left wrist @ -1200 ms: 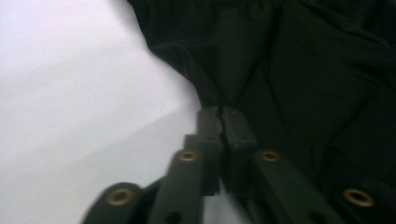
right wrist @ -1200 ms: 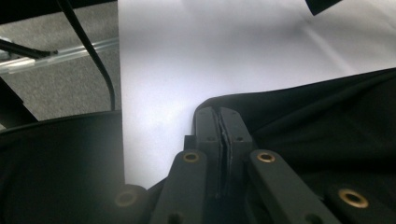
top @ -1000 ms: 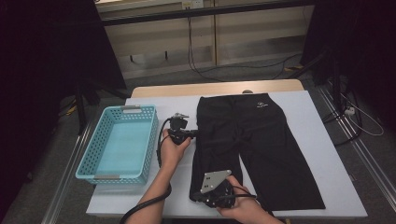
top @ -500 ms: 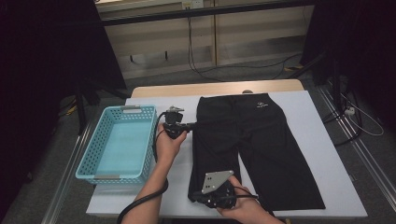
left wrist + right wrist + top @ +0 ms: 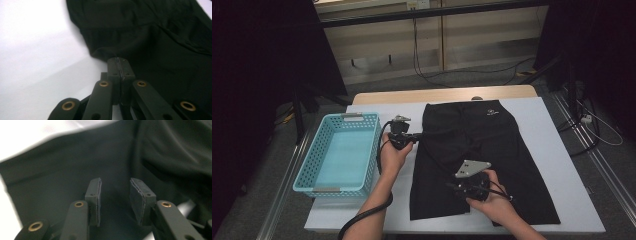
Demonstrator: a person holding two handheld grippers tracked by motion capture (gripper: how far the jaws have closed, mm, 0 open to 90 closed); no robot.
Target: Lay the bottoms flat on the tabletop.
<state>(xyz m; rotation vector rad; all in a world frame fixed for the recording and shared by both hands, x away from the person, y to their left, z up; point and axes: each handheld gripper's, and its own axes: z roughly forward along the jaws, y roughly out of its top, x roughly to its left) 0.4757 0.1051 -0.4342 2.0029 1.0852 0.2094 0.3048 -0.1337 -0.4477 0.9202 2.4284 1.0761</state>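
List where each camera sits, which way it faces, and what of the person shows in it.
High view: fixed above the person's side, looking forward and down on the table, the black trousers and the blue basket; both forearms enter from the bottom, bearing the left gripper and right gripper.
Left gripper view: rides the left gripper, looking along its shut jaws at the trousers' edge.
Right gripper view: rides the right gripper, jaws apart over the cloth, having just been opening, nothing between them.
Shared: all three show the trousers on the white table.
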